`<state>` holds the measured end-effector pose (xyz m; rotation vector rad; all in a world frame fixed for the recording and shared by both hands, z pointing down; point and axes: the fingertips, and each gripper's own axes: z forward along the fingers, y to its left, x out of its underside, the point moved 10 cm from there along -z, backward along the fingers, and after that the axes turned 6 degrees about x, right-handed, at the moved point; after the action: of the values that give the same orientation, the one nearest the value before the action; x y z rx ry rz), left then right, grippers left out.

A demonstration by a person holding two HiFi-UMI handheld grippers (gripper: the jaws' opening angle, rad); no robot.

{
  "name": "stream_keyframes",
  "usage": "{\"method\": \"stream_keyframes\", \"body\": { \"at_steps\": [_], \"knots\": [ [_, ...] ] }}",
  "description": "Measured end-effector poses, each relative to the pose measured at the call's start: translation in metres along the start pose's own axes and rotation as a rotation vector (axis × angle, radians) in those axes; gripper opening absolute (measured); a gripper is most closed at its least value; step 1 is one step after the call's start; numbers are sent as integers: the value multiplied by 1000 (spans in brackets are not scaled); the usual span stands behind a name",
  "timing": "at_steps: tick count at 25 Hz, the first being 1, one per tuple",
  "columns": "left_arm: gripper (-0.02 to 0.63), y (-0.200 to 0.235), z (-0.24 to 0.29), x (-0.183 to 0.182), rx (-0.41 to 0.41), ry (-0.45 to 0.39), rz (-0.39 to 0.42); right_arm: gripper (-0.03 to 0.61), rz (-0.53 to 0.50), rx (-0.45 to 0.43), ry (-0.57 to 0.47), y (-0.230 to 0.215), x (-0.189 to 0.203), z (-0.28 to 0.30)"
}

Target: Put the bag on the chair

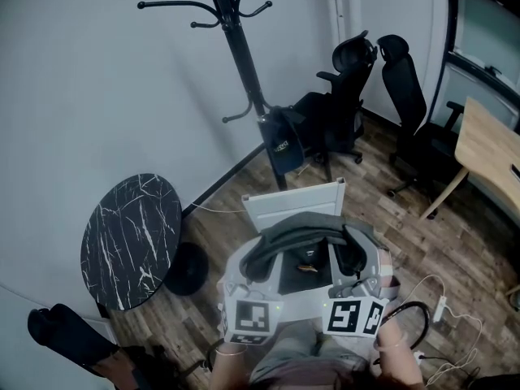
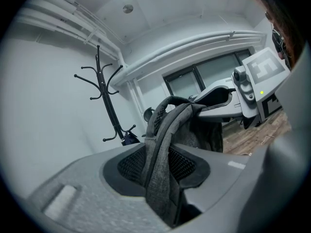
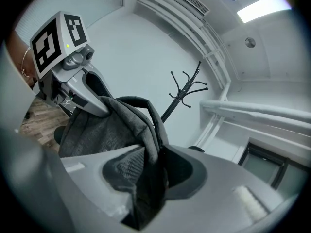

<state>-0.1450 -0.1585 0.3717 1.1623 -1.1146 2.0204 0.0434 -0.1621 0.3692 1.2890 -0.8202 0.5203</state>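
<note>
A grey backpack (image 1: 302,231) hangs between my two grippers, just above and in front of a white slatted chair (image 1: 294,201). My left gripper (image 1: 250,260) is shut on one grey shoulder strap (image 2: 161,154), which runs up between its pads. My right gripper (image 1: 354,265) is shut on the other strap (image 3: 146,161). In the left gripper view the bag's body (image 2: 204,130) hangs beyond the jaws, with the right gripper (image 2: 250,89) behind it. The right gripper view shows the bag's body (image 3: 97,127) under the left gripper (image 3: 73,64).
A black coat rack (image 1: 242,59) stands against the wall with a dark bag (image 1: 282,145) at its foot. Two black office chairs (image 1: 345,96) stand at the back beside a wooden desk (image 1: 491,149). A round marble table (image 1: 130,238) is at left. Cables (image 1: 439,311) lie on the floor.
</note>
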Motion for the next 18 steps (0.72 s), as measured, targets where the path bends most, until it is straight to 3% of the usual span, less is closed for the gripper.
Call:
{"method": "stream_keyframes", "body": {
  "at_steps": [18],
  "knots": [
    [138,34,57,51,44,71,-71,117,-29,-61,51,35,27,74]
  ]
}}
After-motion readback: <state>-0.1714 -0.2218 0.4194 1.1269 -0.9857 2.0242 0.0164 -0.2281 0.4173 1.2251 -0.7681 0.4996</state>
